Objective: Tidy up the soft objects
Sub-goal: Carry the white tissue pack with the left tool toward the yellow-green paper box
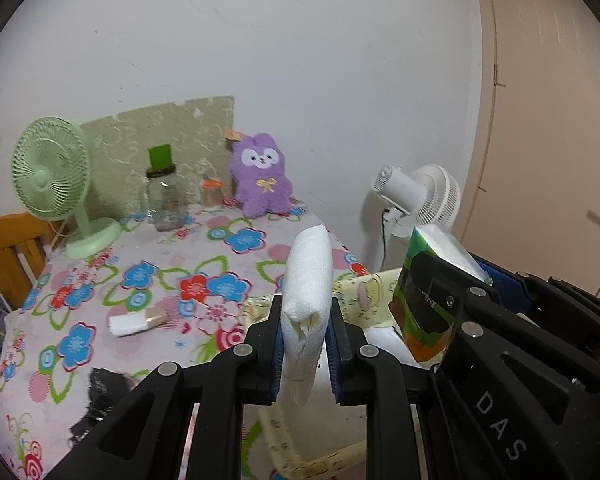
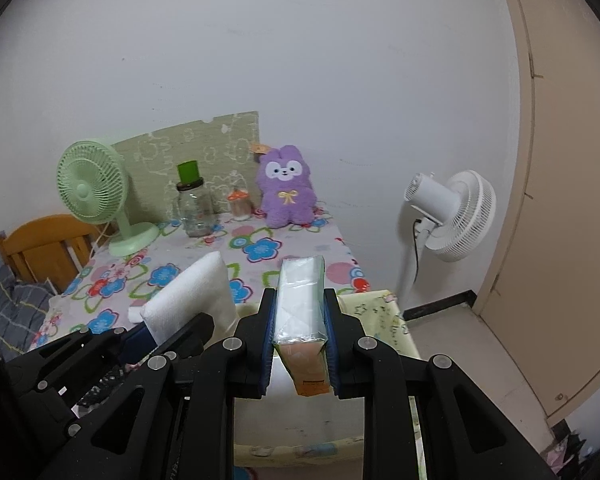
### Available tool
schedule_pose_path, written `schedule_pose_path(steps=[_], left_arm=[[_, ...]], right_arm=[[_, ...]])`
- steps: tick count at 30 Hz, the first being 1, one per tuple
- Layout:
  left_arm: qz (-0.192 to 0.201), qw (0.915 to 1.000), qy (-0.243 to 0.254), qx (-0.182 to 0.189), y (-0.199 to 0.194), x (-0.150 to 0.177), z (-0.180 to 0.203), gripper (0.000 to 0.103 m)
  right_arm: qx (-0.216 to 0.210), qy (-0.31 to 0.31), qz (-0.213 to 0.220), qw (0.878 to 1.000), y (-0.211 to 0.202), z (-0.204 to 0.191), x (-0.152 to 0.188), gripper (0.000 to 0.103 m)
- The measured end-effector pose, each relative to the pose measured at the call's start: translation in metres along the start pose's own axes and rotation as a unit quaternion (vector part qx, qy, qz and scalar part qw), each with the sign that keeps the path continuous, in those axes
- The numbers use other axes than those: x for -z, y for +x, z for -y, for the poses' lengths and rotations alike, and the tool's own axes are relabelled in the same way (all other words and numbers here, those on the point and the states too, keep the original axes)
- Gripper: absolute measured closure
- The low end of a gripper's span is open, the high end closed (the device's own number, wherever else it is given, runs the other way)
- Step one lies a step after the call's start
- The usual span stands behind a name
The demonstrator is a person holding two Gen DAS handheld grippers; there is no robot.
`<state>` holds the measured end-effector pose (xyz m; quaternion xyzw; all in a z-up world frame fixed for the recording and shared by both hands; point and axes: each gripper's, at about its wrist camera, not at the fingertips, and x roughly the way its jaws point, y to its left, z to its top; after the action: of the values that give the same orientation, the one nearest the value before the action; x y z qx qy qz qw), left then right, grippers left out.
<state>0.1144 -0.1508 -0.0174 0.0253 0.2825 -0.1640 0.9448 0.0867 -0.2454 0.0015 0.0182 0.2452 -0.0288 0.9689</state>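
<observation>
**Two tools, two soft loads above the flowered bench**

The left tool [image 1: 306,344] is clamped on one folded white cloth [image 1: 306,280], held upright above the bench's near edge. The right tool [image 2: 300,344] pinches one tissue pack [image 2: 300,312], green-edged with an orange end; its printing is too blurred to read. Below both sits a pale yellow bin [image 2: 384,312], mostly hidden by the tools.

On the bench [image 1: 236,240]: one purple plush [image 1: 260,176] at 12 o'clock, one glass jar [image 1: 166,200], one green fan [image 1: 52,176] at 10 o'clock, one small white roll [image 1: 136,322]. One white fan [image 2: 452,212] stands at 2 o'clock. "DAS" shows on the right tool's body.
</observation>
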Motion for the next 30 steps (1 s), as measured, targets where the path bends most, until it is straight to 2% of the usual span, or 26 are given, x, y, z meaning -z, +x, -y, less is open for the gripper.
schedule_pose_path(steps=[10, 15, 23, 30], left_arm=[[-0.020, 0.9996, 0.018, -0.001, 0.031, 0.004, 0.022, 0.086], [-0.037, 0.9991, 0.021, -0.001, 0.045, 0.006, 0.025, 0.086], [-0.097, 0.9950, 0.023, 0.006, 0.070, 0.010, 0.031, 0.086], [-0.134, 0.9907, 0.023, -0.004, 0.085, 0.018, 0.032, 0.073]], right_arm=[[0.022, 0.014, -0.019, 0.999, 0.023, 0.027, 0.010, 0.078], [0.020, 0.021, -0.031, 0.999, 0.036, 0.035, 0.015, 0.078], [0.015, 0.034, -0.053, 0.998, 0.058, 0.046, 0.020, 0.078], [0.008, 0.043, -0.076, 0.996, 0.076, 0.054, 0.026, 0.078]])
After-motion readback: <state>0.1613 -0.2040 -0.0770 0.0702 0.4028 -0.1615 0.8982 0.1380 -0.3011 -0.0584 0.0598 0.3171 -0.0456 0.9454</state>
